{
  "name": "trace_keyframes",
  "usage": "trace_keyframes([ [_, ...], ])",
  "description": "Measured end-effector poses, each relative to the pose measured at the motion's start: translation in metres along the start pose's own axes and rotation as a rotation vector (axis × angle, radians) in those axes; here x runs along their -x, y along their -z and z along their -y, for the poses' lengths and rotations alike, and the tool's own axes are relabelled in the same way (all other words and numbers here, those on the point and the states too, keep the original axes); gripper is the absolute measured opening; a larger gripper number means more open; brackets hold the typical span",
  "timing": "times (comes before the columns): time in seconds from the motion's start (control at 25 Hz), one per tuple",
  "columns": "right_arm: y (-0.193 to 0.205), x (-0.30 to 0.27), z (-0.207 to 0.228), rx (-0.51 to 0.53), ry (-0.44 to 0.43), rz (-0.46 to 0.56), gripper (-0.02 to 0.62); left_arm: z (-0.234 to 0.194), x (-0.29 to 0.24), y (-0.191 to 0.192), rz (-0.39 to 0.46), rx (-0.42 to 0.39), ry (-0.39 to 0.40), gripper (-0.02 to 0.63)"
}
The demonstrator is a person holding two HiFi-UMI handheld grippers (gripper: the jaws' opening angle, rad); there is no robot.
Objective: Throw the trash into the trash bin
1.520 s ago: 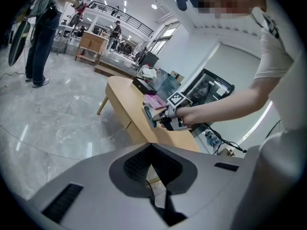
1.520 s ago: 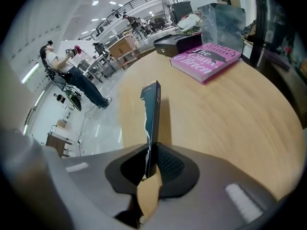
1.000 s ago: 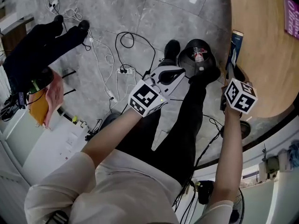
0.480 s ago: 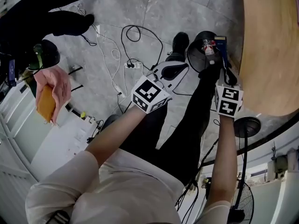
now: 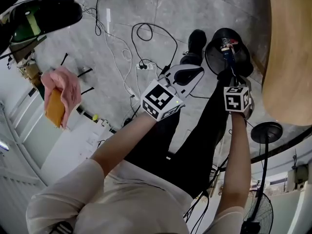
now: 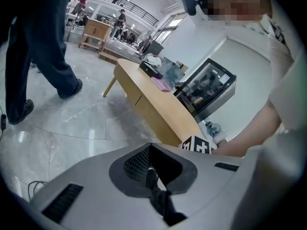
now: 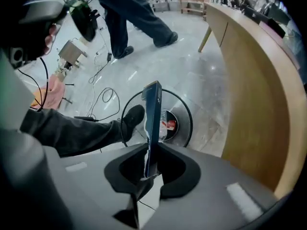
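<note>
The trash is a flat blue packet (image 7: 152, 123), held edge-on with my right gripper (image 7: 149, 169) shut on its lower end. It hangs directly over the round black trash bin (image 7: 190, 122), which has a red and white item (image 7: 169, 125) lying inside. In the head view the right gripper (image 5: 231, 76) points steeply down at the bin (image 5: 210, 57), with the packet (image 5: 227, 56) above its opening. My left gripper (image 5: 194, 72) hangs to the left of the bin, over the person's dark trouser leg. Its jaws are together with nothing between them (image 6: 152, 170).
A curved wooden table (image 5: 290, 48) stands right of the bin. The person's black shoe (image 5: 196, 40) is beside the bin, with cables (image 5: 146, 38) on the grey floor. A fan base (image 5: 266, 130) sits at lower right. A bystander's hand holds a pink cloth (image 5: 61, 89) at left.
My right gripper has swung from the table's edge leftward and down, carrying the blue packet over the bin. The left gripper has drifted a little lower toward the bin.
</note>
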State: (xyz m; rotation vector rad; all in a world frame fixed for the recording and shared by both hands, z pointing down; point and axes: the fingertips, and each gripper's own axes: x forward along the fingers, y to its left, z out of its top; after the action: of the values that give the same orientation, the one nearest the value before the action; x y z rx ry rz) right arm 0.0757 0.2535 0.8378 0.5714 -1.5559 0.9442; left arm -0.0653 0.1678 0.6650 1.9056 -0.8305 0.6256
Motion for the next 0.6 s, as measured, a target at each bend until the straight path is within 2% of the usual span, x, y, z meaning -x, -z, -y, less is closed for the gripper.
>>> trace_keyframes([
  [0.16, 0.016, -0.031, -0.006, 0.048, -0.003, -0.075, 0.069, -0.005, -0.004, 0.01, -0.014, -0.005, 0.005, 0.006],
  [0.28, 0.019, -0.047, -0.014, 0.068, -0.019, -0.088, 0.082, -0.009, -0.004, 0.013, -0.024, -0.009, 0.007, 0.006],
  [0.32, 0.019, -0.051, -0.019, 0.064, -0.034, -0.084, 0.115, -0.01, -0.004, 0.014, -0.027, -0.012, 0.008, 0.006],
  [0.36, 0.019, -0.053, -0.023, 0.059, -0.049, -0.078, 0.181, -0.01, -0.004, 0.014, -0.029, -0.014, 0.01, 0.006],
  [0.4, 0.018, -0.054, -0.027, 0.057, -0.06, -0.069, 0.274, -0.01, -0.004, 0.014, -0.029, -0.015, 0.011, 0.006],
  [0.6, 0.004, -0.044, -0.032, 0.042, -0.074, 0.01, 0.336, -0.01, -0.004, 0.007, -0.014, -0.018, 0.011, 0.006],
])
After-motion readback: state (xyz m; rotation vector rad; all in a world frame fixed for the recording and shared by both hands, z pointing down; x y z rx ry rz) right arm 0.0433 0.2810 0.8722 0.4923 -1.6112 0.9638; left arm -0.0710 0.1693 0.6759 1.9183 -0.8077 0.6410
